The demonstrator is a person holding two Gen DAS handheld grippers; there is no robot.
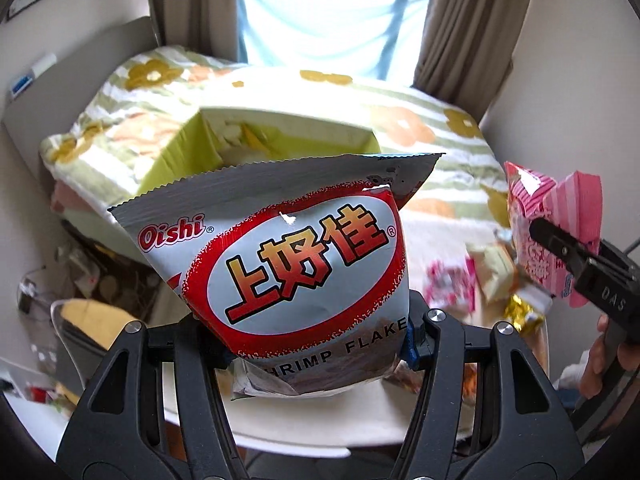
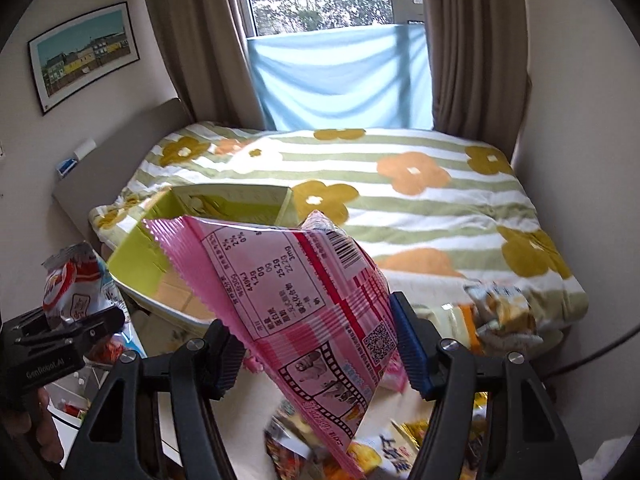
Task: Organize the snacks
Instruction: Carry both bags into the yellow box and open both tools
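A silver and red Oishi shrimp flakes bag [image 1: 296, 264] stands upright in the air, and my left gripper [image 1: 316, 350] is shut on its lower part. The right wrist view shows the same bag [image 2: 76, 288] in the left gripper [image 2: 100, 322] at the far left. My right gripper [image 2: 316, 352] is shut on a pink snack bag [image 2: 304, 288], which tilts back side up with its barcode showing. From the left wrist view that pink bag [image 1: 560, 208] and the right gripper [image 1: 554, 240] are at the right edge. An open yellow-green box [image 2: 136, 256] lies beyond both bags.
Several loose snack packets [image 2: 500, 312] lie on the white table [image 1: 300, 420] under the grippers. The yellow-green box [image 1: 180, 152] rests at the edge of a bed with a flowered blanket [image 2: 400, 184]. Curtains and a window are behind.
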